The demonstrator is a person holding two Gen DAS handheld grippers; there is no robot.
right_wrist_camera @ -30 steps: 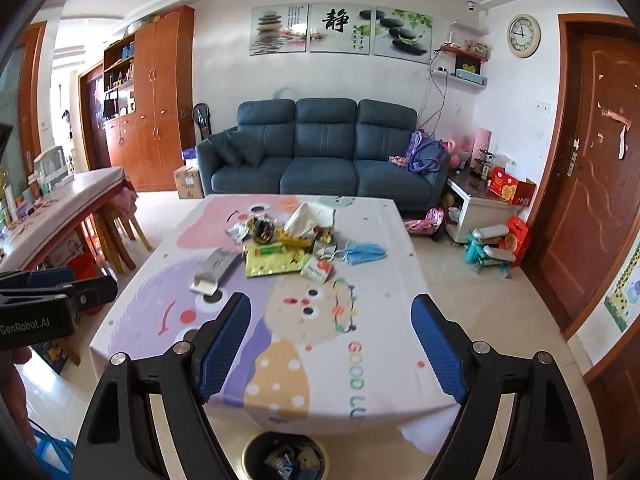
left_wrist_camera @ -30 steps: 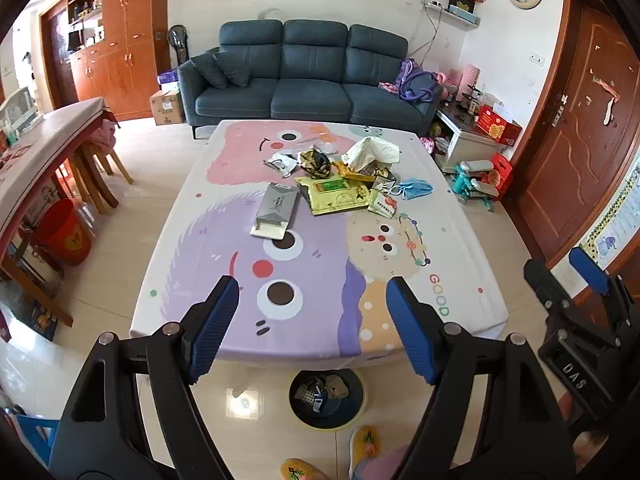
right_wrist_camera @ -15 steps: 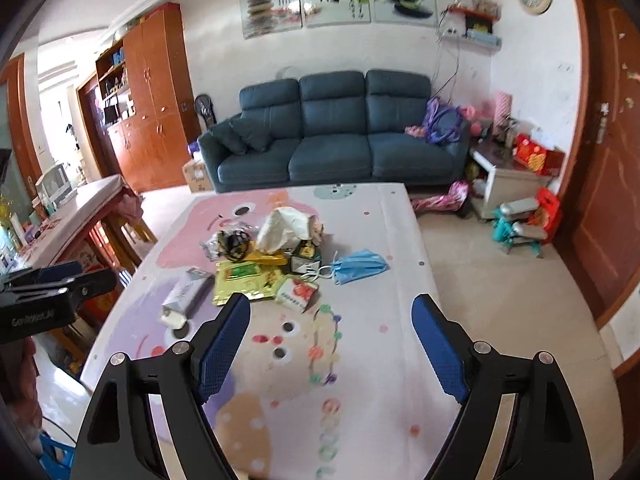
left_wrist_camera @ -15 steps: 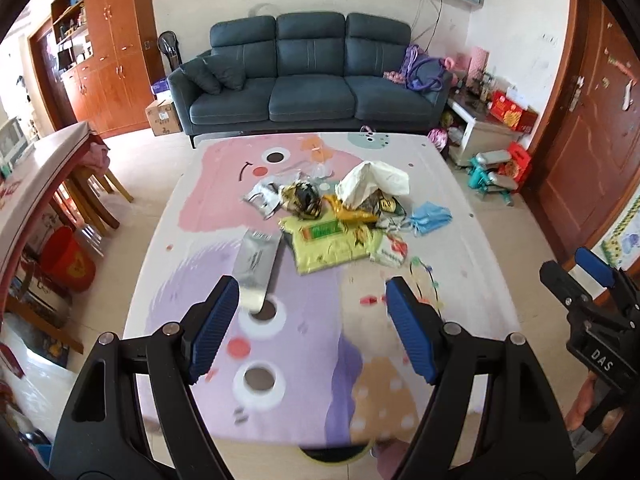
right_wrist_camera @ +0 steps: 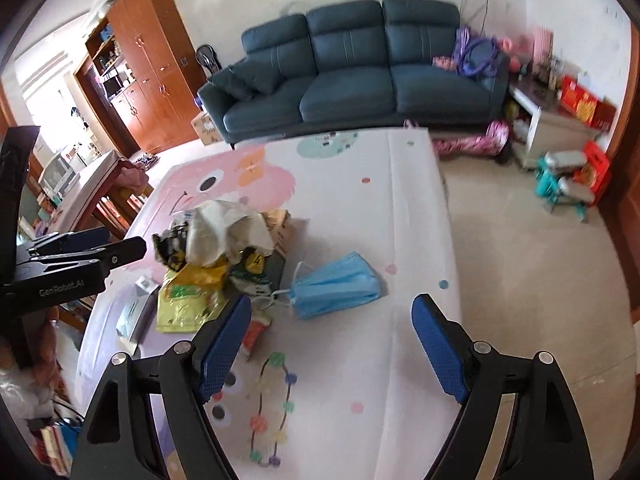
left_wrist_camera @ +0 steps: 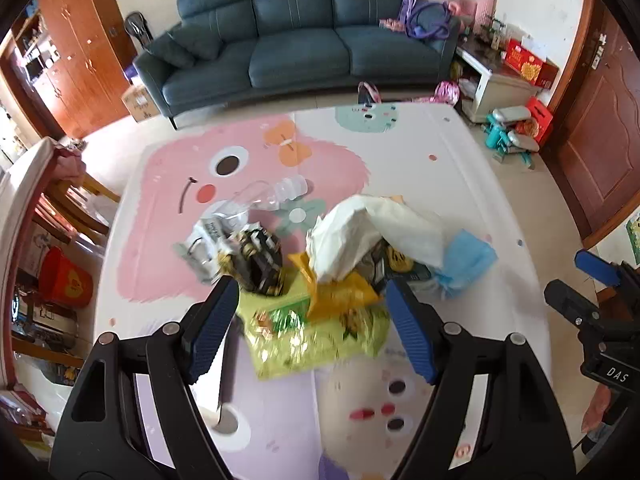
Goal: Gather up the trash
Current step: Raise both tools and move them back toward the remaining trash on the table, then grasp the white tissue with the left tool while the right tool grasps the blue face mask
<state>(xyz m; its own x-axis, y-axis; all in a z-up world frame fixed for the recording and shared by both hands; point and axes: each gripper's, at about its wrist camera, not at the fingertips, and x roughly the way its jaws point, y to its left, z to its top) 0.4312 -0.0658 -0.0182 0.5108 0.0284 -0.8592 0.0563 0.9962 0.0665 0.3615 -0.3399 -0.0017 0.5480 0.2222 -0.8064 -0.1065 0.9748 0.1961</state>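
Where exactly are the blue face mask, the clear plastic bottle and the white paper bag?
blue face mask (right_wrist_camera: 335, 285): right wrist view, middle of its pleats.
clear plastic bottle (left_wrist_camera: 269, 194): left wrist view, its body.
white paper bag (left_wrist_camera: 362, 232): left wrist view, its crumpled side.

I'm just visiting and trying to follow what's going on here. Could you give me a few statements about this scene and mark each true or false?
1. Both hand-held grippers are open and hold nothing. True: the left hand-held gripper and the right hand-held gripper are empty.
2. The blue face mask lies on the floor. False: it lies on the table.
3. The white bag sits atop the trash pile. True.
4. The clear plastic bottle stands upright. False: it lies on its side.
5. The sofa is red. False: it is dark blue.
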